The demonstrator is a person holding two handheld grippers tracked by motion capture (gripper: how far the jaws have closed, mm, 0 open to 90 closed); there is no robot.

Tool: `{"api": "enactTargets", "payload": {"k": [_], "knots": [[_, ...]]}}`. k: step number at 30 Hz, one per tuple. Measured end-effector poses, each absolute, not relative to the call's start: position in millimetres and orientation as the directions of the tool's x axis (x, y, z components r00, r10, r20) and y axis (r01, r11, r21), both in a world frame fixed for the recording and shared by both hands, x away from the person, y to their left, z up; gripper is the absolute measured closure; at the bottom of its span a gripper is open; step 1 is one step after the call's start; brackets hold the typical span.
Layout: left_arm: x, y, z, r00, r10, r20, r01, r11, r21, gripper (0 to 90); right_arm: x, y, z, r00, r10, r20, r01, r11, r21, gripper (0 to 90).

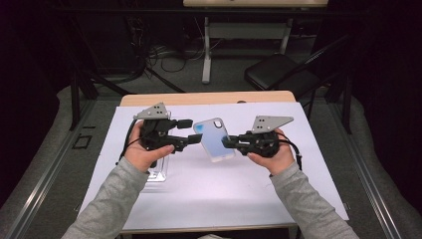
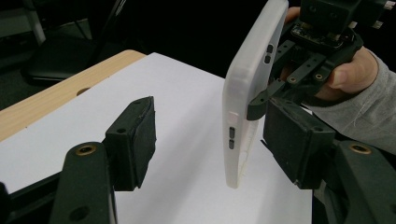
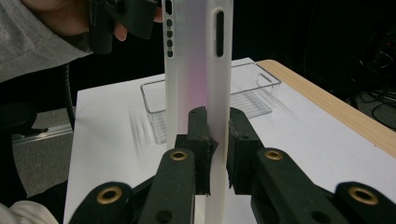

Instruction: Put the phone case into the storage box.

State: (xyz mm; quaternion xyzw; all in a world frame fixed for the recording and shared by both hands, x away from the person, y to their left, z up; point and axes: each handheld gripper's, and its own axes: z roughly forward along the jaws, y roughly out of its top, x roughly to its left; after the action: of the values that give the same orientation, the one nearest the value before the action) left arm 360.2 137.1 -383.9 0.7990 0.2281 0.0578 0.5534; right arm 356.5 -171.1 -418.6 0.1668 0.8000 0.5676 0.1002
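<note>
Clear plastic bin (image 1: 158,172): largely hidden behind the left forearm.
Translucent white phone case (image 3: 198,70): top cut off; contents perhaps empty.

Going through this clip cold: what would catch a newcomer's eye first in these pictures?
The translucent phone case, held up above the middle of the white table sheet, stands out first. The right gripper is clamped on its edge, while the left gripper has open jaws around the case's other end, pads not yet pressing. A clear plastic tray sits on the sheet by the person's left hand.
</note>
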Motion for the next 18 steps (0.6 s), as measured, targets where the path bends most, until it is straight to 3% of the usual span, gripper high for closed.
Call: {"api": "enactTargets", "payload": {"k": [11,18], "knots": [[359.3,132.1,-395.9,0.884,0.42,-0.206,0.331,-0.249,0.91,42.2,359.0,-174.2,-424.0,-0.91,0.407,0.076,0.186,0.236,0.954,82.1],[357.0,126.9,-398.4,0.881,0.439,-0.177,0.315,-0.264,0.912,49.0,359.3,-174.1,-426.5,-0.907,0.411,0.088,0.187,0.208,0.96,82.1]]}}
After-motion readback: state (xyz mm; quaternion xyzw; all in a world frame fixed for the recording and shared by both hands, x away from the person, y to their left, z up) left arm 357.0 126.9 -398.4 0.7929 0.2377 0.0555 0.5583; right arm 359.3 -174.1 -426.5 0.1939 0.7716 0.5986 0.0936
